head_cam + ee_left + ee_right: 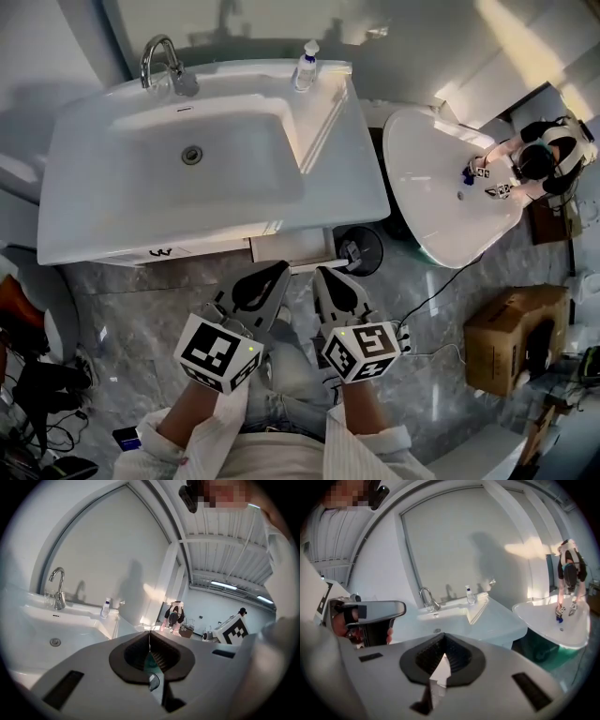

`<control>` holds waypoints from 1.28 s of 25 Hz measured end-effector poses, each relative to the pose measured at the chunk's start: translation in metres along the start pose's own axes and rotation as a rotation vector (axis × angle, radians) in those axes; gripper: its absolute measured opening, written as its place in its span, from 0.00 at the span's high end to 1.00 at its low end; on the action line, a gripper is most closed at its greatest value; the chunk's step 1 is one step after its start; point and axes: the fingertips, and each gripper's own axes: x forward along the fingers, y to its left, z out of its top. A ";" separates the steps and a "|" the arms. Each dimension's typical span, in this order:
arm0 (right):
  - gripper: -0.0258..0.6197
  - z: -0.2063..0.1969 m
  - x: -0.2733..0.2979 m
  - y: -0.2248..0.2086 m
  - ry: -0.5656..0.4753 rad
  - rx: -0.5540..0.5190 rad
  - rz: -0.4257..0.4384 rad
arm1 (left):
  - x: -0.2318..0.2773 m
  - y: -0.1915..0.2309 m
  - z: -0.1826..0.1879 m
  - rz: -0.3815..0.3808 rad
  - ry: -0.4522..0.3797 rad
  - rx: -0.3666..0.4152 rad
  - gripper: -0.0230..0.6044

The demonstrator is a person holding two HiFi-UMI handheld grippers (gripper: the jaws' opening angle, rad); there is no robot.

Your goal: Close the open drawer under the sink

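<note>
A white sink (112,187) with a chrome faucet (164,66) stands in front of me. Below its front edge a white drawer (291,247) sticks out a little. In the head view my left gripper (279,272) and right gripper (321,277) hang side by side just short of that drawer, both pointing at it. Each is shut with nothing between its jaws. The left gripper (150,634) looks over the sink top (70,620), and the right gripper (444,638) does the same (459,613). The drawer does not show in either gripper view.
A soap bottle (306,66) stands at the sink's back right. A white tub (441,197) stands to the right, with a person (544,159) bent over it. A black round object (361,251), a cable (441,291) and a cardboard box (511,337) lie on the marble floor; dark clutter (28,384) sits at left.
</note>
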 end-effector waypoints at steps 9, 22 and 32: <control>0.95 -0.032 0.024 -0.021 0.049 0.013 -0.030 | 0.011 0.023 -0.057 0.018 0.078 -0.031 0.94; 0.95 -0.105 0.061 -0.064 0.122 0.027 -0.056 | 0.036 0.052 -0.159 0.075 0.175 -0.067 0.94; 0.95 -0.164 0.073 -0.092 0.190 0.042 -0.046 | 0.049 0.060 -0.223 0.100 0.230 -0.095 0.94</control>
